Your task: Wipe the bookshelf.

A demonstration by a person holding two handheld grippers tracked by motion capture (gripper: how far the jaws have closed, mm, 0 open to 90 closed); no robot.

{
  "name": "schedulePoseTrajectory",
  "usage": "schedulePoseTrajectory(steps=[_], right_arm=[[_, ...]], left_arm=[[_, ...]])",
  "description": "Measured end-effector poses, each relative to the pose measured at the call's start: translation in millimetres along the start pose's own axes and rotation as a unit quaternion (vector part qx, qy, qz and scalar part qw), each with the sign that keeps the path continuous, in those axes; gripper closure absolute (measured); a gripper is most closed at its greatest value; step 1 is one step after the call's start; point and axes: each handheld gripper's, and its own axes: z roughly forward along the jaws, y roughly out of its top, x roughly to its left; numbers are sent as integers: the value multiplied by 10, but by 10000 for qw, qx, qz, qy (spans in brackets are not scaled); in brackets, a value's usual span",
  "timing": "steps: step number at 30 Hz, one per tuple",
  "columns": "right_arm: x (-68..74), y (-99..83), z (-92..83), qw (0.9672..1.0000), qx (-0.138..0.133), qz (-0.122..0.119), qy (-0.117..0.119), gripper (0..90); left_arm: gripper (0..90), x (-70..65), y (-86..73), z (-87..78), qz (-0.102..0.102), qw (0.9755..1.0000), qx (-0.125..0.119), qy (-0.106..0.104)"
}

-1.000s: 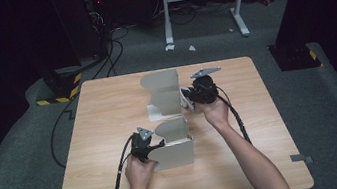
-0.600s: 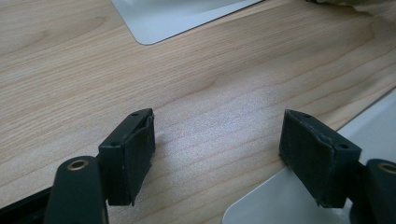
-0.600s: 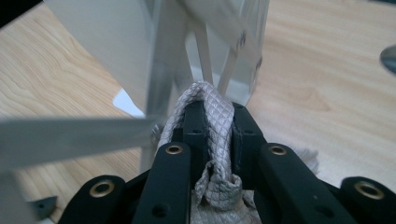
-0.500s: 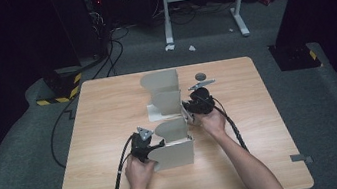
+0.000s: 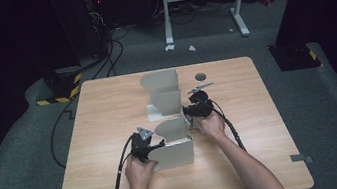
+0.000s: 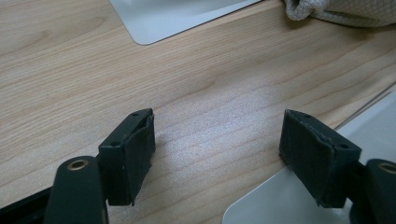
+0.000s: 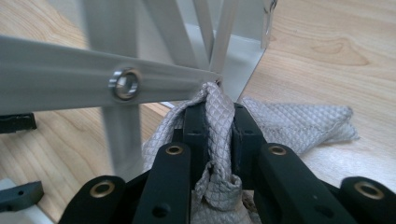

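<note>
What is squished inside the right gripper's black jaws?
A fold of grey quilted cloth, pinched tight by the right gripper. The cloth's lower end disappears behind the jaws, so how far it goes is hidden.

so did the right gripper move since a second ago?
Yes. The right gripper came toward the person, from beside the middle grey plate to the near one.
</note>
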Motion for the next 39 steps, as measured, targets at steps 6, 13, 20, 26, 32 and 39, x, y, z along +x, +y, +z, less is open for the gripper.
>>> schedulePoseTrajectory(steps=[6,13,20,26,32,39], right_arm=[[-8,67,-224,9994,-338,74,34,802],[49,186,-456,9982,-587,-72,103,801],[158,412,-648,9949,-937,-380,-1,800],[131,503,-741,9917,-1247,-321,-8,800],[66,479,-591,9938,-1084,-249,-31,801],[-31,407,-308,9979,-621,-195,-58,802]], left_arm=[[269,0,0,1,-1,10000,-5,0],[270,3,1,-2,4,10000,7,-13],[271,1,-1,-1,-1,10000,0,-14],[273,2,-1,-1,3,10000,-6,-17],[275,1,-1,-1,4,10000,-4,-22],[279,2,-1,-3,19,10000,-6,-28]])
